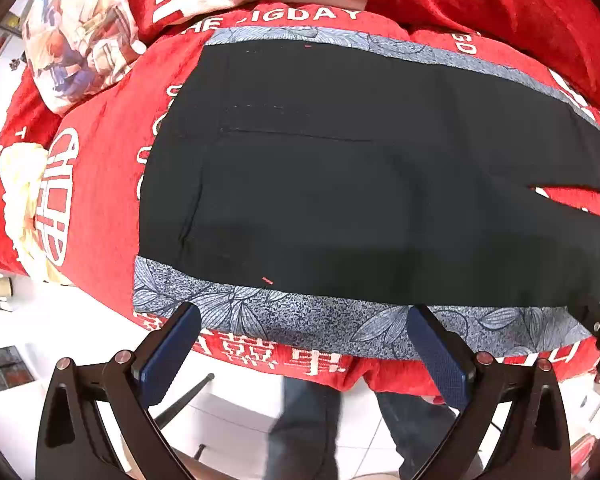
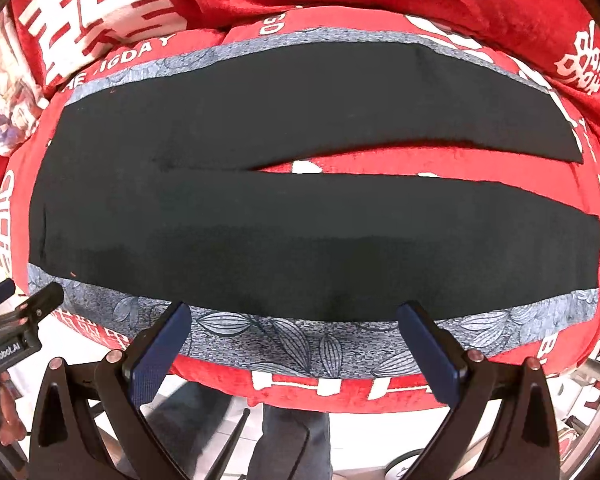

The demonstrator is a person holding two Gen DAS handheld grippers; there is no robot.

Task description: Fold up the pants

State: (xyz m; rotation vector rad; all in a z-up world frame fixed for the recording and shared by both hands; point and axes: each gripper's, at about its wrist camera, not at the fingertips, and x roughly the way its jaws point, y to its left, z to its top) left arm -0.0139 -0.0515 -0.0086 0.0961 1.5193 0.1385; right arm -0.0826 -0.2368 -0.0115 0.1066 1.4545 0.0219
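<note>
Left wrist view first: the left gripper (image 1: pixel 304 326) hangs at the near edge, fingers (image 1: pixel 168 354) spread wide and grasping nothing. Ahead lie the pants (image 1: pixel 340 184), black with a grey leaf-print stripe (image 1: pixel 284 316) down each outer side, laid flat on the red blanket (image 1: pixel 100 200) with white lettering. This is the waist end: a pocket seam shows near the top left, and the split between the legs begins off to the right. A printed cushion (image 1: pixel 76 32) sits at the far left, well clear of the garment. At the right edge the other tool just pokes in.

Over to the right wrist view: the right gripper (image 2: pixel 296 320) is likewise released, fingers (image 2: pixel 432 344) parted, hovering just off the near striped edge and touching no cloth as far as I can tell. From here the whole garment (image 2: pixel 300 232) shows, both legs stretched rightward with a red wedge of blanket between them. The left tool peeks in at lower left.

So the verdict: spread out and smoothed, but no fold made yet. Bringing one leg over the other looks like the opening move, then the lengthwise folds, all still to come.
</note>
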